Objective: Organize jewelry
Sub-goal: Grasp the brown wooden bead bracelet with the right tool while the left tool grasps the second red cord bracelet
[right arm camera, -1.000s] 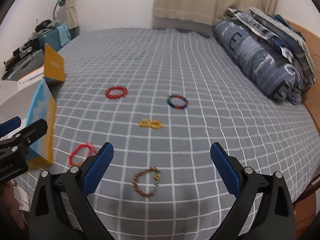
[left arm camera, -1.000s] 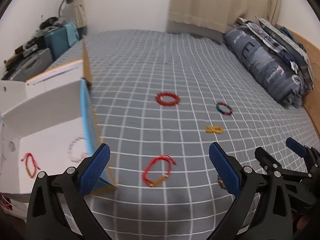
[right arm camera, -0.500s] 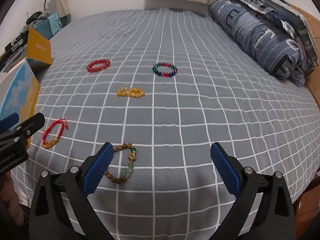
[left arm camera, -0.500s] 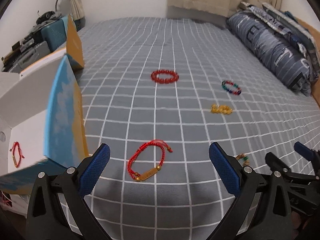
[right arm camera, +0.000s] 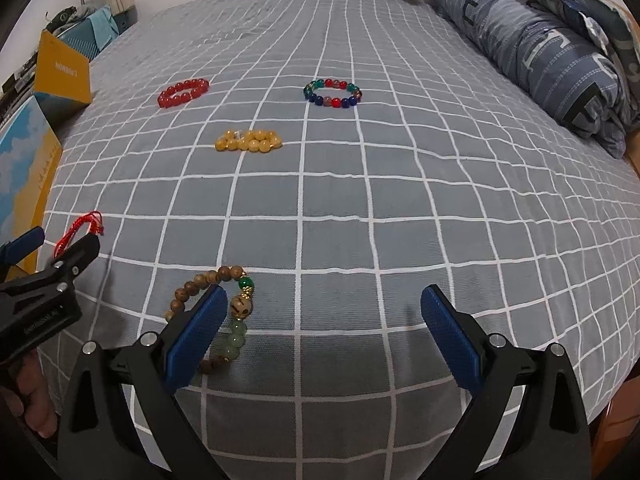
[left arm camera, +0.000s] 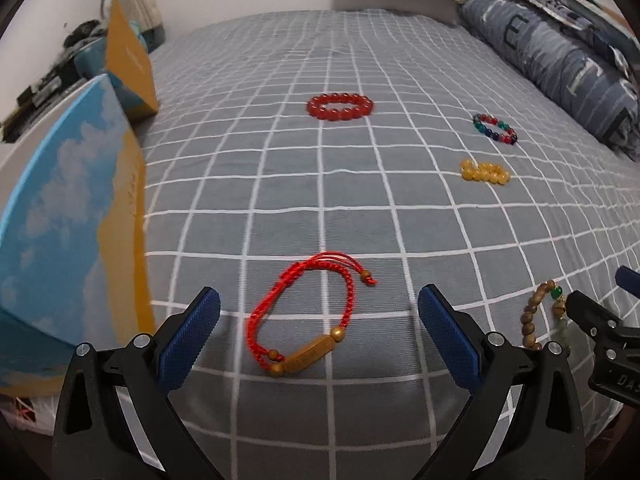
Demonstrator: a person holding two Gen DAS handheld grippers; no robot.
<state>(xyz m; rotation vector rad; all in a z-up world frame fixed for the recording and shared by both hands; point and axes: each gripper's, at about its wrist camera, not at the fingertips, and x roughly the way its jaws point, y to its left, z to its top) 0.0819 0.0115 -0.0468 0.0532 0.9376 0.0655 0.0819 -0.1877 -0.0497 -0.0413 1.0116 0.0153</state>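
Several bracelets lie on the grey checked bedspread. A red cord bracelet with a wooden bar lies between the wide-apart fingers of my left gripper, which is open. A brown-and-green bead bracelet sits partly behind the left finger of my right gripper, also open; this bracelet shows at the right in the left wrist view. Farther off lie a red bead bracelet, a yellow bead bracelet and a multicoloured bead bracelet.
An open blue-and-orange box stands at the bed's left edge. Rolled blue bedding lies along the right side. Cluttered items sit beyond the bed at the far left. The bed's near edge is just under both grippers.
Both grippers have moved forward and down towards the bed. The red cord bracelet and the brown bead bracelet now look larger and closer. The box has slid left in the left wrist view.
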